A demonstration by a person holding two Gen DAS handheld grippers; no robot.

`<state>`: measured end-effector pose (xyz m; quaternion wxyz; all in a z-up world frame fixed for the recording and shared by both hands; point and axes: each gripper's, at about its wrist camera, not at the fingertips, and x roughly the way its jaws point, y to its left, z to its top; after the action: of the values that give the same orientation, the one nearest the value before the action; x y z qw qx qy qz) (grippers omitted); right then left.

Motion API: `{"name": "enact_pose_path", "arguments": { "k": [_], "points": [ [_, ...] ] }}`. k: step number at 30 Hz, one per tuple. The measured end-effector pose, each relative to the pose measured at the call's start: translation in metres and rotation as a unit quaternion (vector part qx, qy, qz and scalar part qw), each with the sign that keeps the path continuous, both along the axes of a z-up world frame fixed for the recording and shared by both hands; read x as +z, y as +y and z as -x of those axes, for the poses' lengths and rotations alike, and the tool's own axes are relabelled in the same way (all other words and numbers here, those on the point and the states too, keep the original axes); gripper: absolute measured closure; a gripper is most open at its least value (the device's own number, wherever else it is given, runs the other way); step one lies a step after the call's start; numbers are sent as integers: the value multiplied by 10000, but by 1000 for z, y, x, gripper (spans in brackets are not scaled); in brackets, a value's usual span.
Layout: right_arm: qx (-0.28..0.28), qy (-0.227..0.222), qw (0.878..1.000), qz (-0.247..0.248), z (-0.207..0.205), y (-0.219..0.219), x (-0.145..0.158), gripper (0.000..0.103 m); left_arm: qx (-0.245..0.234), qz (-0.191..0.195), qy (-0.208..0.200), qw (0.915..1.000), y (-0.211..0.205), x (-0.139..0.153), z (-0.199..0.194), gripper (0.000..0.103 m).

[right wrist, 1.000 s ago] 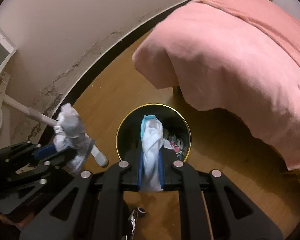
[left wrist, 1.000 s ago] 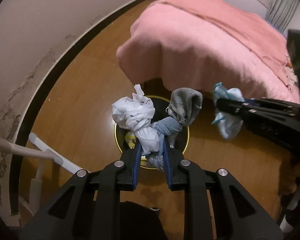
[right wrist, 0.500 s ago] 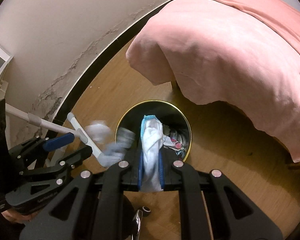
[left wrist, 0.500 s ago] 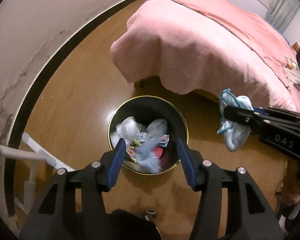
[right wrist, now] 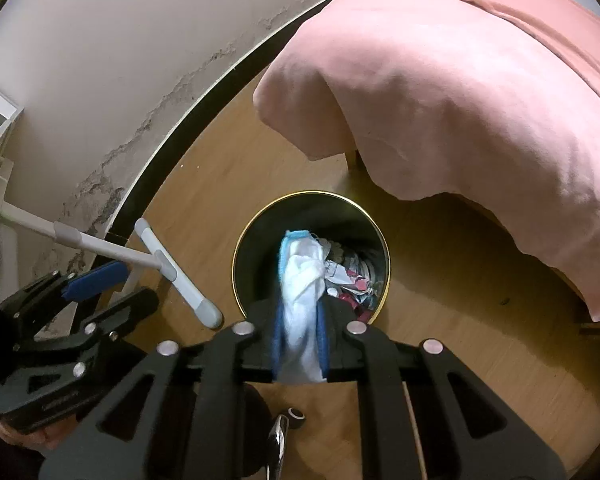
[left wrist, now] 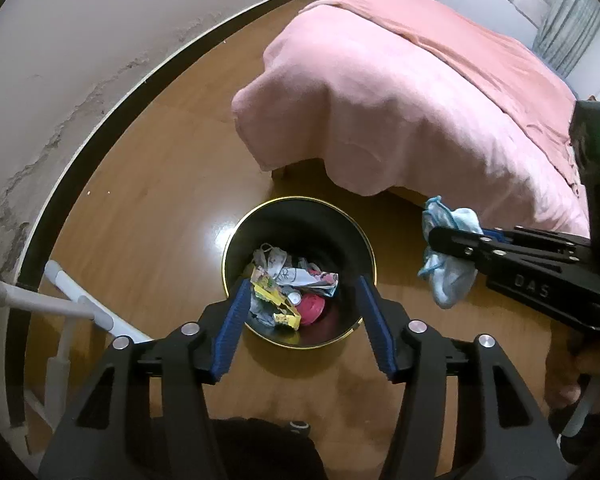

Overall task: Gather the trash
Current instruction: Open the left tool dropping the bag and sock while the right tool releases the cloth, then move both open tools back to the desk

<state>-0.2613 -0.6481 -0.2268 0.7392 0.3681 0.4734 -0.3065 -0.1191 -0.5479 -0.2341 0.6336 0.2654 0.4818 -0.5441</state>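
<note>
On the wood floor [left wrist: 148,208], the bin [right wrist: 382,252] sits directly below our right tool [right wrist: 300,336], which pinches a rag [right wrist: 302,280]; our left tool [left wrist: 300,312] is spread.

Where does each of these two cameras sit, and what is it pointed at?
Left wrist: on the left gripper, looking down past its open fingers into the trash bin; the right gripper shows alongside.
Right wrist: on the right gripper, aimed down at the bin over the white-blue cloth it clamps; the left gripper shows at its left.
Shared: bin, pink bed, wooden floor.
</note>
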Motion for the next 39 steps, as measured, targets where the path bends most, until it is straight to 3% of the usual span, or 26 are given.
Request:
{"name": "enact_pose_path", "arguments": {
  "k": [1,2,3,4,5,11,15,22,24,28,30,31,34,36,39],
  "points": [
    [-4,-19,10000,-16,-1,0,1,88,12,32,-7,10000,2,3,0,42],
    [-16,-9,10000,5,-2,-1,3,75,11,62,-19,10000,4,7,-1,38],
    [-46,-17,10000,76,-2,-1,6,49,17,97,-43,9999,6,10,-1,37],
    [-68,-55,9999,145,-1,0,9,39,20,157,-86,9998,9,17,0,35],
    [-69,-122,9996,256,-1,1,15,35,20,195,-99,9998,11,21,0,33],
    [-16,-160,9990,426,-3,8,33,35,44,467,-177,9987,35,58,1,27],
    [172,-227,9973,675,-11,24,58,35,62,729,-450,9963,65,98,4,21],
    [934,-785,9848,1235,-52,85,138,33,670,1244,-916,9857,168,184,-22,13],
    [1177,-1000,9789,1339,-65,105,160,31,1062,1354,-1093,9790,211,205,-40,13],
    [2047,-1624,9534,1507,-112,171,212,29,1938,1354,-1392,9616,291,224,-78,13],
    [2426,-1820,9411,1497,-132,200,225,28,2526,1209,-1573,9470,340,227,-103,12],
    [2774,-1953,9291,1471,-149,223,233,28,2798,1148,-1643,9389,361,228,-113,12],
    [3504,-2044,9016,1501,-188,274,239,27,3453,1001,-1707,9174,417,224,-142,12],
    [3875,-1989,8877,1492,-212,301,235,27,3719,880,-1696,9084,439,218,-158,12],
    [4248,-1836,8743,1466,-240,333,224,27,4111,793,-1560,8946,470,206,-175,12]
  ]
}}
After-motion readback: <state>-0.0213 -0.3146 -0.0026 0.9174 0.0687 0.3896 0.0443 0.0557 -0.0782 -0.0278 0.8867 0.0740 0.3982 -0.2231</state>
